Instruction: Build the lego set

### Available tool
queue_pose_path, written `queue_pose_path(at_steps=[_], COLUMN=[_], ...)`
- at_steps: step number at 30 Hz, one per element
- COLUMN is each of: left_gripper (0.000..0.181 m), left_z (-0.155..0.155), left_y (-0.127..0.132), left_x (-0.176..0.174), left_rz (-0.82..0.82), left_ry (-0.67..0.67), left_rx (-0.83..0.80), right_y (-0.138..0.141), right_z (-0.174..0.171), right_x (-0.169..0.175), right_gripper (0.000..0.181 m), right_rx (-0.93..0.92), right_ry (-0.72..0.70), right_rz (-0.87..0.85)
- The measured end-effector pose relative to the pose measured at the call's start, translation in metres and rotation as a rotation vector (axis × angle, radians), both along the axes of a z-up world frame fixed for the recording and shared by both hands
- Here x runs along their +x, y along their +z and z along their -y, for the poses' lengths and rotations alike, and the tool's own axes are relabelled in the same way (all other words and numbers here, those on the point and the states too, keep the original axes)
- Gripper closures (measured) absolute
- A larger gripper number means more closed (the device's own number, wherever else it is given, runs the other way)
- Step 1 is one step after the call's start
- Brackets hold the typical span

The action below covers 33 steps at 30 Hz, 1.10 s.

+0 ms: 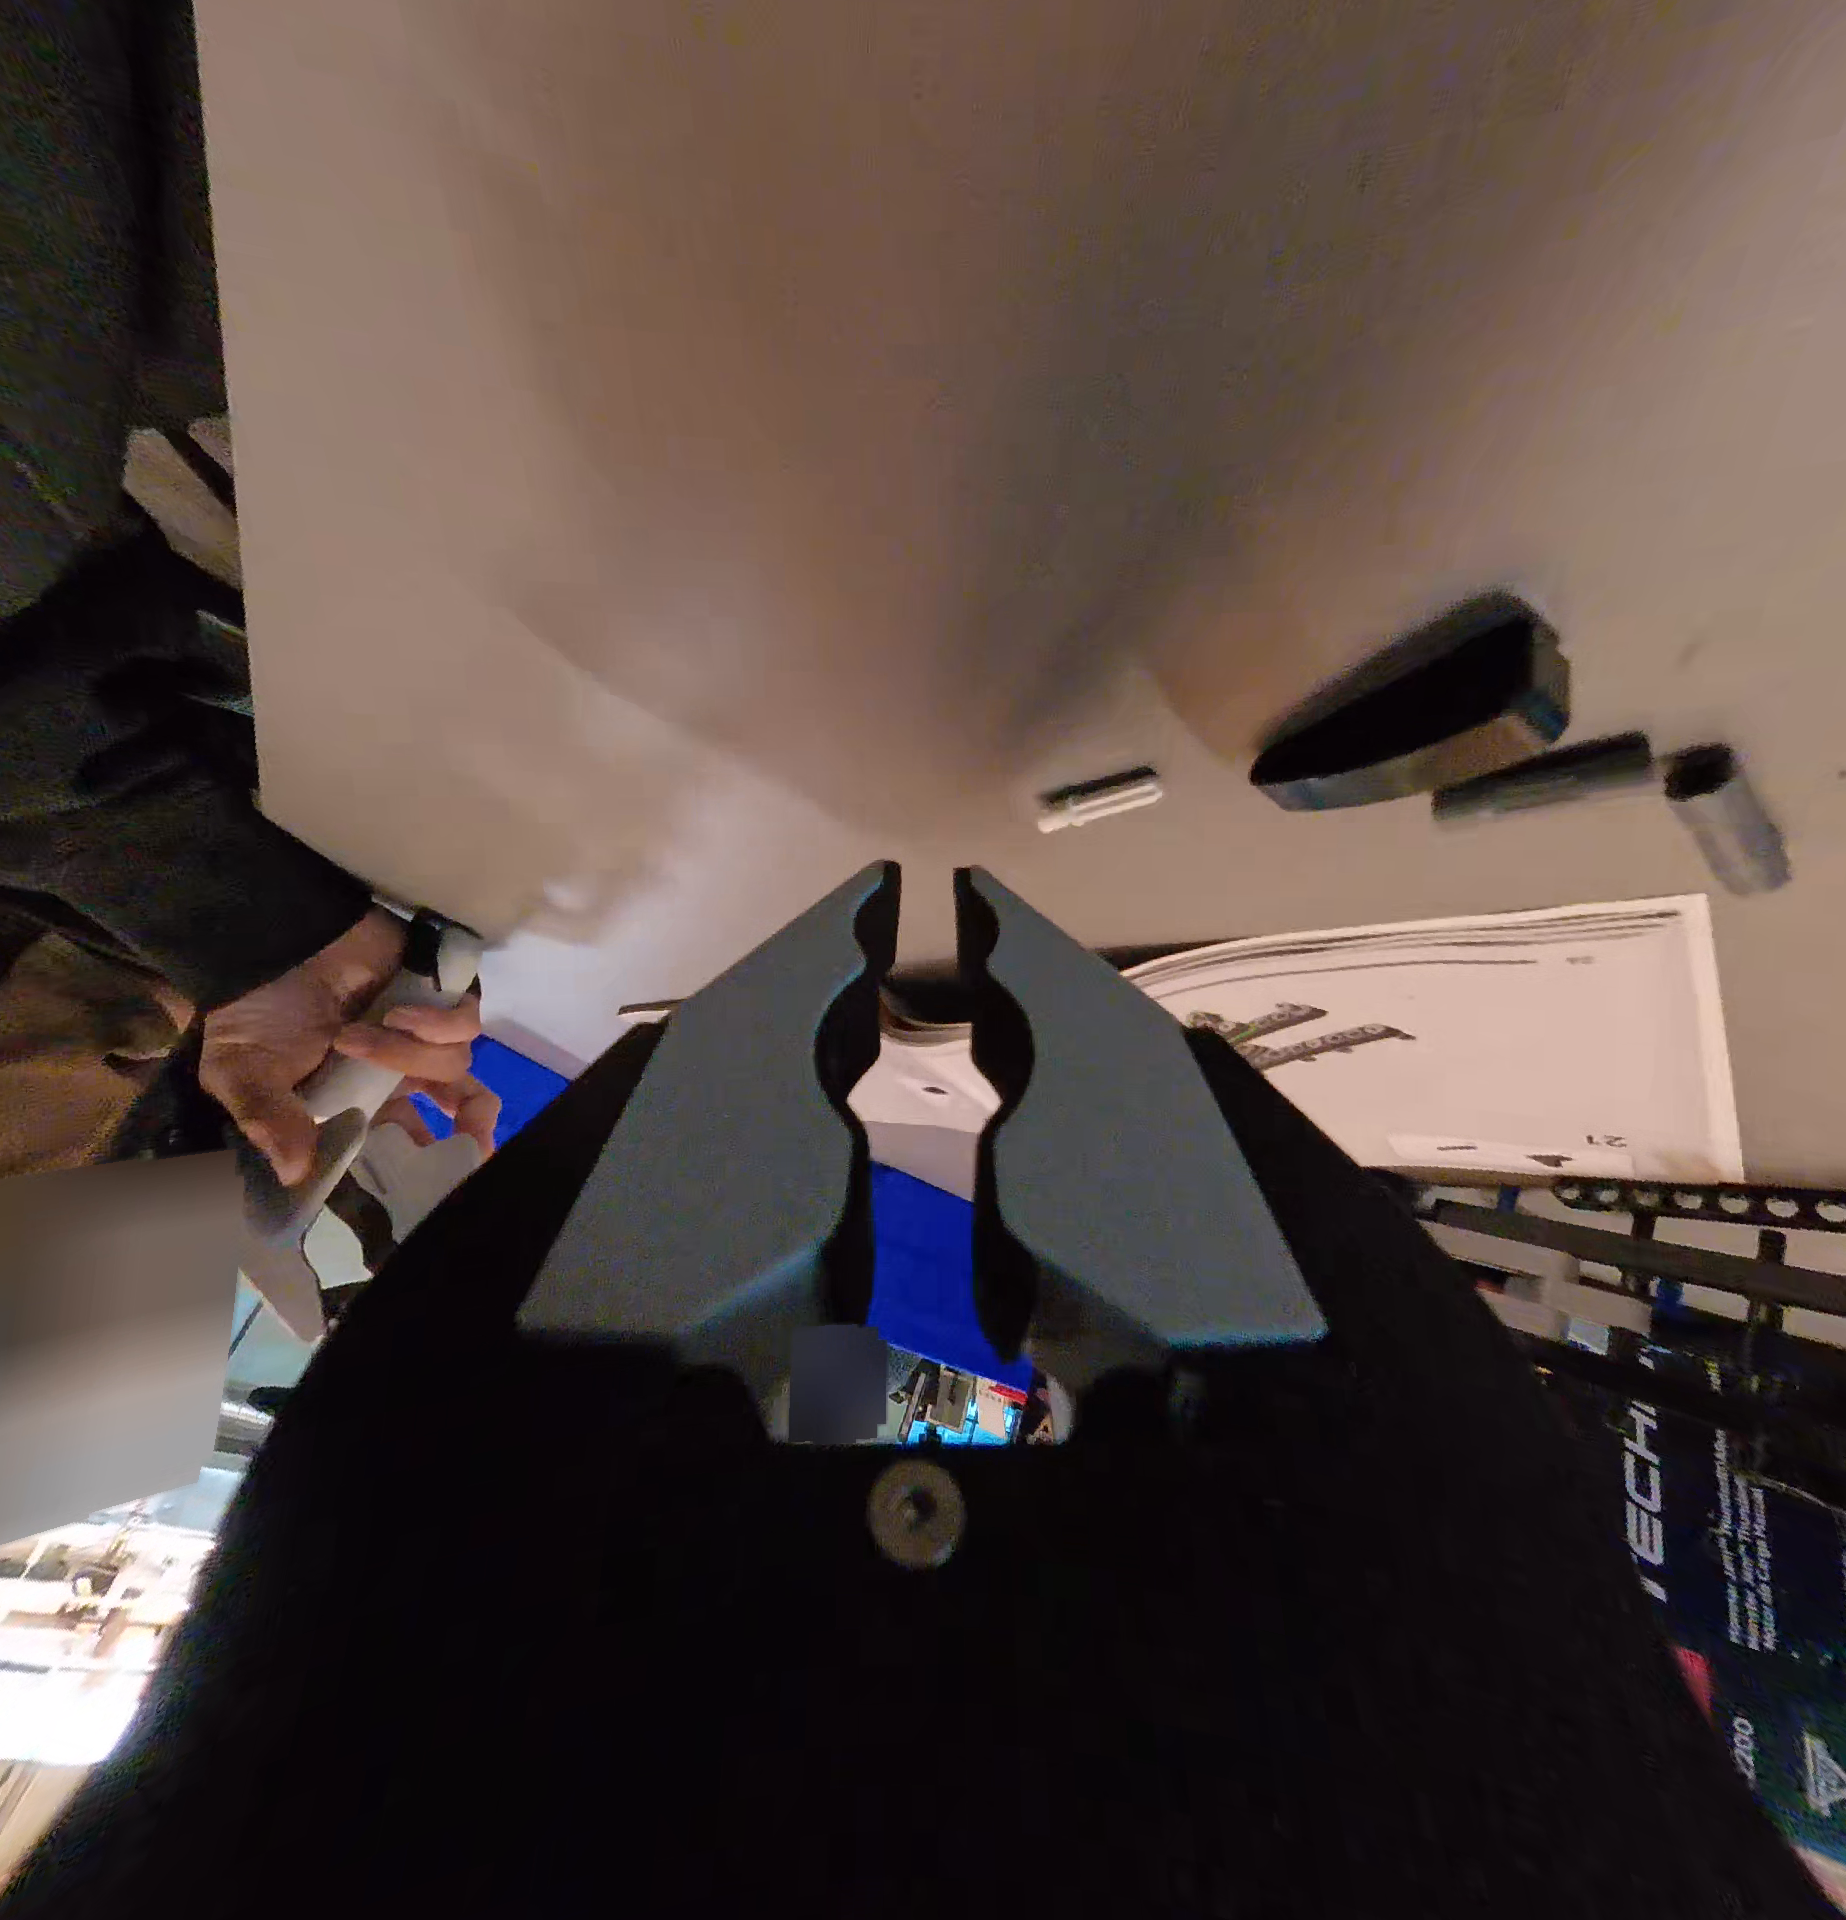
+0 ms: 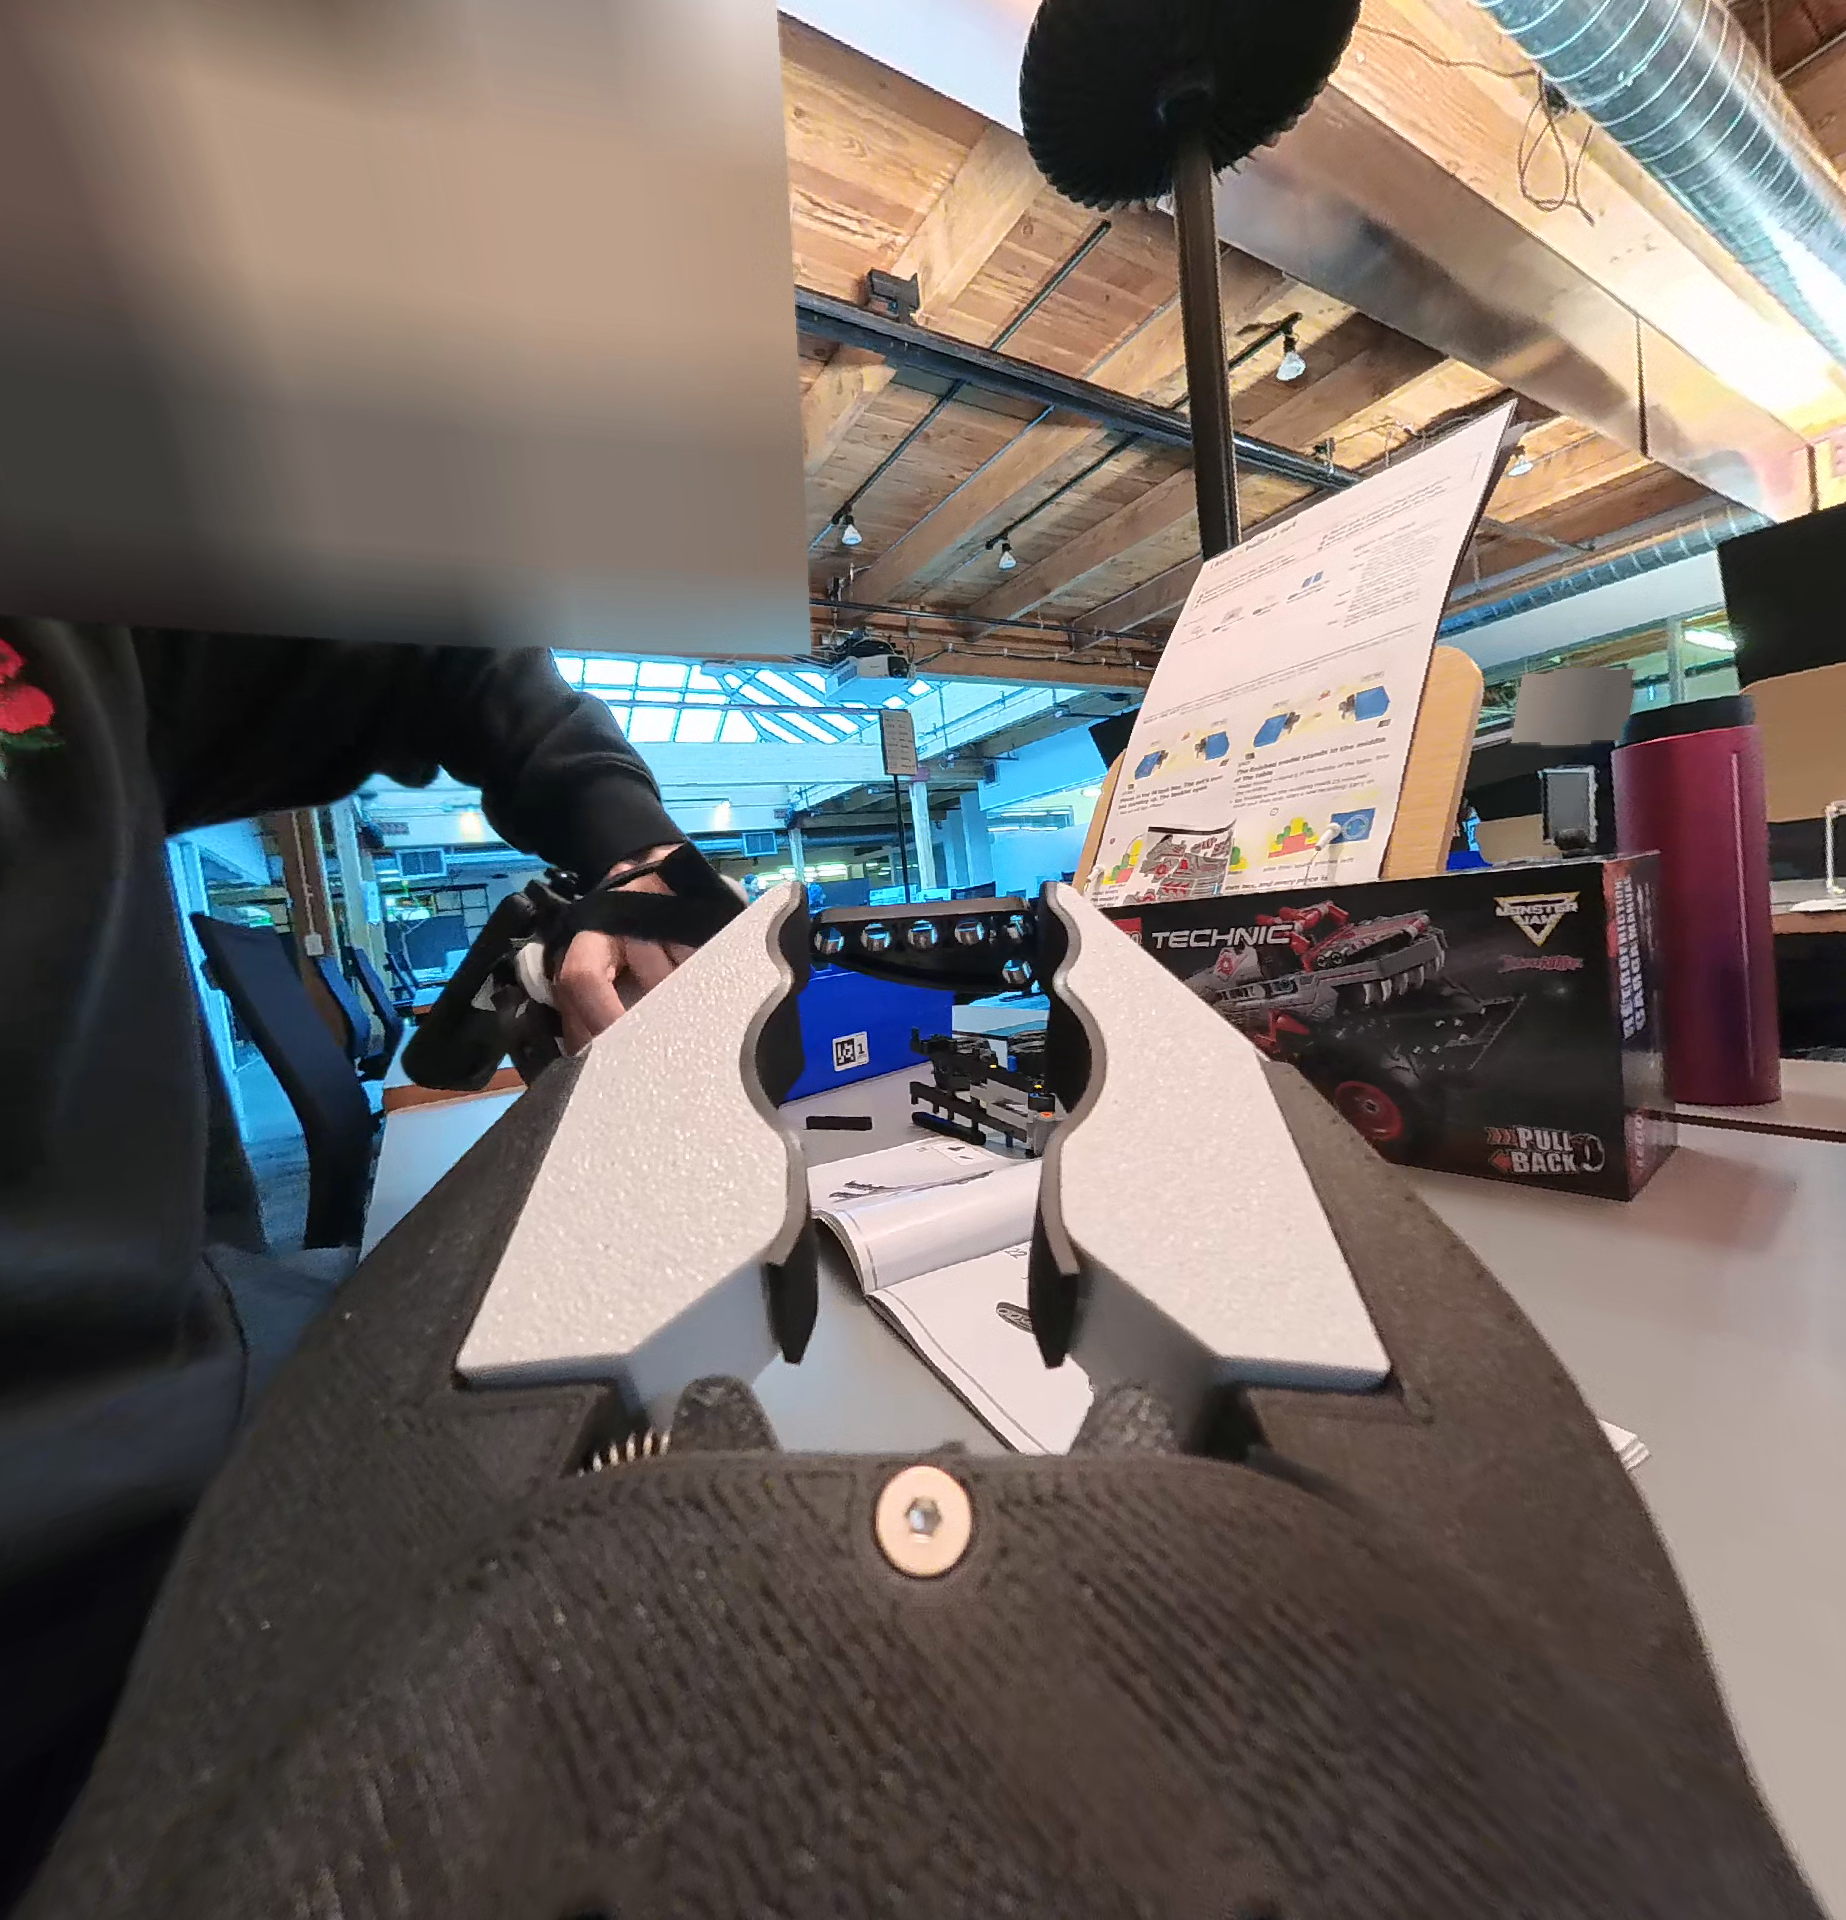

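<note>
My right gripper (image 2: 921,906) is shut on a black beam with a row of holes (image 2: 924,940) and holds it across its fingertips, above the table. The partly built black chassis (image 2: 986,1101) sits beyond the open instruction booklet (image 2: 950,1247). My left gripper (image 1: 926,883) is turned upside down over the table, its tips closed to a thin slit with nothing seen between them. Just past its tips lie a white pin (image 1: 1101,798), a black wedge panel (image 1: 1407,717), a black axle (image 1: 1542,790) and a grey connector (image 1: 1729,821).
The set's box (image 2: 1418,1018) stands at the right, with a dark red bottle (image 2: 1693,914) behind it. A sheet on a wooden stand (image 2: 1303,707) and a blue bin (image 2: 867,1029) are at the back. A person's hand (image 2: 607,977) holds the left gripper's handle. My right fingertips sit around 30 cm from my left ones. My right tips are about 35 cm from the grey connector (image 1: 1729,821), my left tips only 11 cm.
</note>
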<state>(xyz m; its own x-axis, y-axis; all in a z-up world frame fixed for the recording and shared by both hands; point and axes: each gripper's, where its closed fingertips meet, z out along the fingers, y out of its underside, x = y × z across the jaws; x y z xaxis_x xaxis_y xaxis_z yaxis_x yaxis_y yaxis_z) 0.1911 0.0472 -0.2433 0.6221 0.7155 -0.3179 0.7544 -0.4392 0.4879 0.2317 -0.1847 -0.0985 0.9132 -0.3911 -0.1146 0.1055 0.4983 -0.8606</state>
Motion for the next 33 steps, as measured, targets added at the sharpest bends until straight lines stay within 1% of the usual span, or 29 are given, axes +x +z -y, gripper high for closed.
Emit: queue_pose_path(at_steps=[2, 4, 9, 13, 19, 22, 24, 26, 27, 29, 30, 31, 32, 33], left_gripper=[0.174, 0.18, 0.181, 0.181, 0.181, 0.181, 0.181, 0.181, 0.178, 0.159, 0.15, 0.138, 0.138, 0.134], left_z=[-0.002, -0.005, -0.019, -0.016, -0.016, -0.018, -0.017, -0.008, -0.006, -0.011, -0.018, -0.024, -0.025, -0.026], left_y=[0.0, 0.001, -0.004, -0.006, -0.016, -0.019, -0.016, -0.005, 0.002, 0.013, 0.013, 0.013, 0.013, 0.012], left_x=[0.002, 0.004, 0.005, 0.008, 0.002, 0.001, 0.002, 0.004, 0.008, 0.017, 0.015, 0.01, 0.007, 0.007], left_rz=[0.022, 0.032, 0.037, 0.045, 0.031, 0.037, 0.017, -0.014, -0.036, -0.114, -0.171, -0.223, -0.256, -0.26], left_ry=[0.015, 0.026, 0.05, 0.056, 0.057, 0.092, 0.141, 0.202, 0.288, 0.546, 0.641, 0.682, 0.684, 0.676], left_rx=[0.007, 0.017, 0.075, 0.078, 0.104, 0.124, 0.11, 0.042, 0.025, 0.039, 0.086, 0.133, 0.142, 0.151], right_y=[0.0, 0.0, 0.0, 0.0, 0.0, 0.0, 0.0, 0.0, 0.001, 0.0, 0.0, 0.0, 0.001, 0.001], right_z=[0.0, -0.001, -0.001, -0.001, -0.001, -0.001, -0.001, -0.001, -0.001, -0.001, -0.001, 0.0, 0.0, 0.0], right_x=[0.0, 0.0, -0.001, -0.001, -0.001, -0.002, -0.002, -0.002, -0.002, -0.002, -0.001, -0.001, -0.001, -0.001], right_gripper=[0.14, 0.14, 0.14, 0.14, 0.14, 0.14, 0.14, 0.14, 0.14, 0.14, 0.14, 0.14, 0.14, 0.14], right_rx=[-0.002, -0.003, -0.003, -0.004, -0.006, -0.006, -0.007, -0.006, -0.006, -0.007, -0.006, -0.005, -0.003, -0.004], right_ry=[0.003, 0.006, 0.003, 0.003, 0.001, 0.003, 0.002, 0.002, 0.002, 0.003, 0.004, 0.005, 0.005, 0.004], right_rz=[0.001, 0.001, 0.004, 0.005, 0.008, 0.008, 0.009, 0.008, 0.009, 0.008, 0.005, 0.004, 0.004, 0.004])
